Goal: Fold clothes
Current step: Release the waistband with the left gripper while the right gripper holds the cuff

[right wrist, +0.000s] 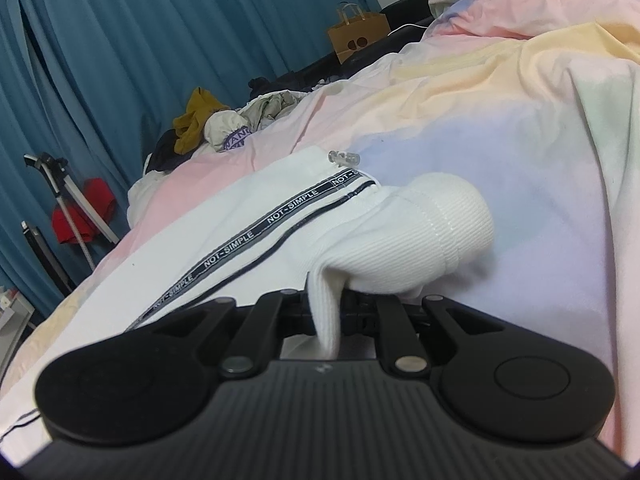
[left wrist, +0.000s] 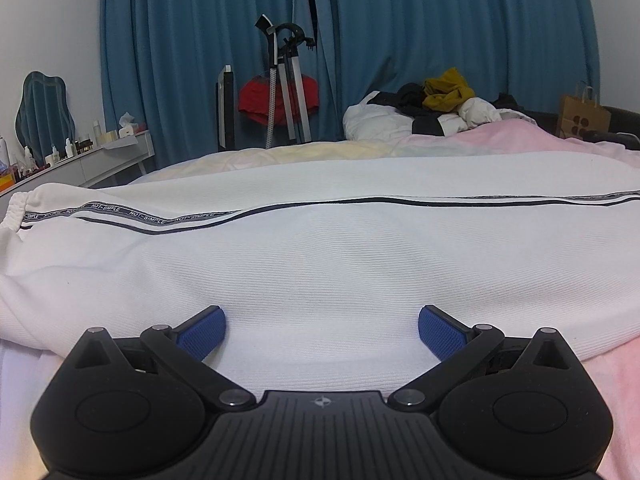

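White track pants [left wrist: 320, 248] lying flat across the pastel bed cover [right wrist: 520, 120], one end pinched, other end not gripped.

Right gripper [right wrist: 326, 316] is clamping nearly shut on a fold of the ribbed hem [right wrist: 420, 232], with cloth bunching and drooping between the jaws. Left gripper [left wrist: 322, 330] is sitting with pads wide apart over the near edge of the pants, holding nothing. Fabric is looking like a soft, light, limp knit, probably sagging and creasing when lifted, not slippery, nothing fragile. Best holds are likely the thick hem or the elastic waistband [left wrist: 16, 208], or the side seam by the striped tape [left wrist: 132, 216], taking both layers.
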Demonstrator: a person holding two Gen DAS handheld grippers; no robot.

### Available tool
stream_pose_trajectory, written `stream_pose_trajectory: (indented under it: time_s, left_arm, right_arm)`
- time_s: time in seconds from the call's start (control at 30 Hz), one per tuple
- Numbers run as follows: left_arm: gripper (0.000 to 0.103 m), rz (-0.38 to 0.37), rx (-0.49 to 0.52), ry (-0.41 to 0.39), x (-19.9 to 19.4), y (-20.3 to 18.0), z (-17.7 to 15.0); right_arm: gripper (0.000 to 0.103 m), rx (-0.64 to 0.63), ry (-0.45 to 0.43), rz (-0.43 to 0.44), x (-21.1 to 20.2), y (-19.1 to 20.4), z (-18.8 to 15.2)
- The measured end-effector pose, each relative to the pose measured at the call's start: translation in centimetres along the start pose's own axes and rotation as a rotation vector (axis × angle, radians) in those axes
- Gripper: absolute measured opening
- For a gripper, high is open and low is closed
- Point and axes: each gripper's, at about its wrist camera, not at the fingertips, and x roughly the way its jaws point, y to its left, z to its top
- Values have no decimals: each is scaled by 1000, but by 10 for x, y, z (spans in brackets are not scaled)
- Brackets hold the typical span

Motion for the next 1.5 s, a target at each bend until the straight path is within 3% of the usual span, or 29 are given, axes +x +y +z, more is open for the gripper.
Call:
stream_pose_trajectory:
  time_s: [0.97, 1.3, 1.4, 1.5]
  left_arm:
    - [103, 0, 2, -2, 4, 0, -1]
    - [103, 4, -4, -16, 4, -1, -4]
    - [103, 7, 27, -1, 3, -2, -1]
    - [103, -55, 110, 31, -4, 3, 9]
  right_arm:
    - [12, 11, 4, 8, 2, -1, 1]
    - [12, 132, -32, 61, -6, -10, 8]
    - [12, 171, -38, 76, -6, -14, 8]
    - [12, 196, -31, 78, -4, -17, 6]
